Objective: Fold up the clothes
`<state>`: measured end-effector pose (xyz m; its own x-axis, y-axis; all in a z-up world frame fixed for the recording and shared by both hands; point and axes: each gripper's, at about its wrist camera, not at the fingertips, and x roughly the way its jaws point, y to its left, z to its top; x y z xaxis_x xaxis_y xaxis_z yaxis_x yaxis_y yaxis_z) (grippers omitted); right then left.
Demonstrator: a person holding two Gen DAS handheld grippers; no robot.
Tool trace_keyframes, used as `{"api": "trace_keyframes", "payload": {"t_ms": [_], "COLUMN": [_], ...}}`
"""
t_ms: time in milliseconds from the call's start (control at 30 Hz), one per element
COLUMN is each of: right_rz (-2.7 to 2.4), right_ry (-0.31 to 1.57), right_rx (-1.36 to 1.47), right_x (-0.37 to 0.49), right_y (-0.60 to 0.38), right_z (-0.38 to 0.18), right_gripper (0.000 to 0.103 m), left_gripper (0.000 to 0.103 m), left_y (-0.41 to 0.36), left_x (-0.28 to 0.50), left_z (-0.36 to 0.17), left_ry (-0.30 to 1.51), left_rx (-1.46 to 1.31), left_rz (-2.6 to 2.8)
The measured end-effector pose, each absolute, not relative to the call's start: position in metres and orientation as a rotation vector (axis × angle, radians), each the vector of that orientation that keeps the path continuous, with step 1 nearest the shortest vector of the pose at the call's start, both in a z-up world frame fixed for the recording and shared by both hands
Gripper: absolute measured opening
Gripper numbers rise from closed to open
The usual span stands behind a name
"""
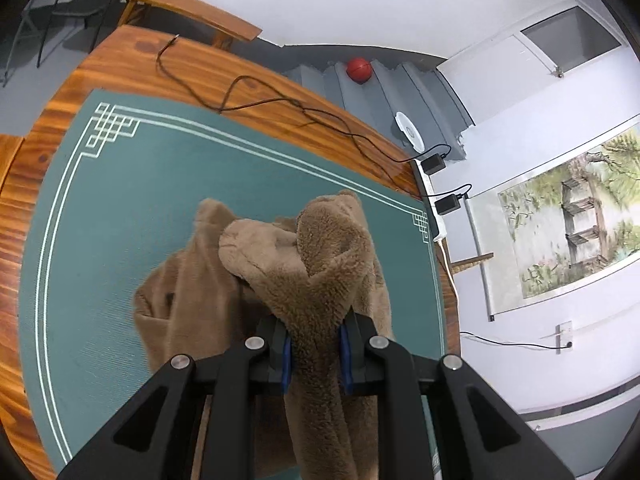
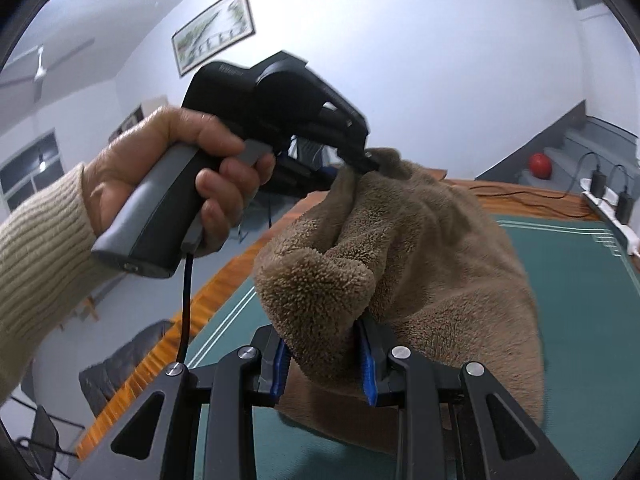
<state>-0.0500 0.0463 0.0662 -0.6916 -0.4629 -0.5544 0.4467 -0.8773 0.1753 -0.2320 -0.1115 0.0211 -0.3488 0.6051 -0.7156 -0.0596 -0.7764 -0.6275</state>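
Above green mat (image 1: 120,208), fleece garment (image 1: 320,248) between both jaws.

Even, cool indoor light filled both views, without hard shadows. Fisheye bending curved the worktop (image 1: 120,64) edge, with black vignette corners. Motion blur softened the brown garment (image 2: 460,264) edges and far walls.

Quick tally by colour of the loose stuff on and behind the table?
Brown: 1, fleece garment
Red: 1, ball
Black: 2, plug adapters
White: 2, power strip, round disc
Total: 6
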Motion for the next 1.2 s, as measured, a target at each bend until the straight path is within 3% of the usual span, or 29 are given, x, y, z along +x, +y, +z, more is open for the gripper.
{"api": "trace_keyframes", "payload": {"t_ms": [433, 633, 667, 767, 800, 900, 1067, 1200], "right_rz": [-2.441, -2.419, -2.408, -2.331, -2.309, -2.28, -2.356, -2.527], "right_ry": [0.11, 0.136, 0.135, 0.096, 0.097, 0.117, -0.034, -0.069], "right_rx": [0.995, 1.029, 1.031, 1.02, 1.013, 0.981, 0.939, 0.935], "right_x": [-0.059, -0.063, -0.064, -0.063, -0.061, -0.051, -0.036, -0.03], "right_y": [-0.006, -0.011, -0.011, -0.012, -0.014, -0.011, 0.045, 0.1], "right_z": [0.014, 0.004, 0.002, 0.003, 0.004, 0.013, 0.034, 0.043], "right_gripper": [0.031, 0.032, 0.036, 0.072, 0.078, 0.078, 0.078, 0.078], "left_gripper": [0.022, 0.033, 0.035, 0.044, 0.047, 0.047, 0.047, 0.06], "left_y": [-0.163, -0.174, -0.175, -0.178, -0.181, -0.191, -0.206, -0.183], "left_x": [-0.24, -0.238, -0.237, -0.233, -0.23, -0.222, -0.195, -0.159], "left_z": [-0.046, -0.065, -0.065, -0.061, -0.058, -0.049, -0.013, 0.015], "left_ry": [-0.838, -0.876, -0.867, -0.809, -0.792, -0.751, -0.709, -0.647], "left_rx": [-1.478, -1.497, -1.496, -1.512, -1.519, -1.538, -1.469, -1.361], "left_rz": [2.076, 2.082, 2.09, 2.136, 2.157, 2.21, 2.301, 2.263]}}
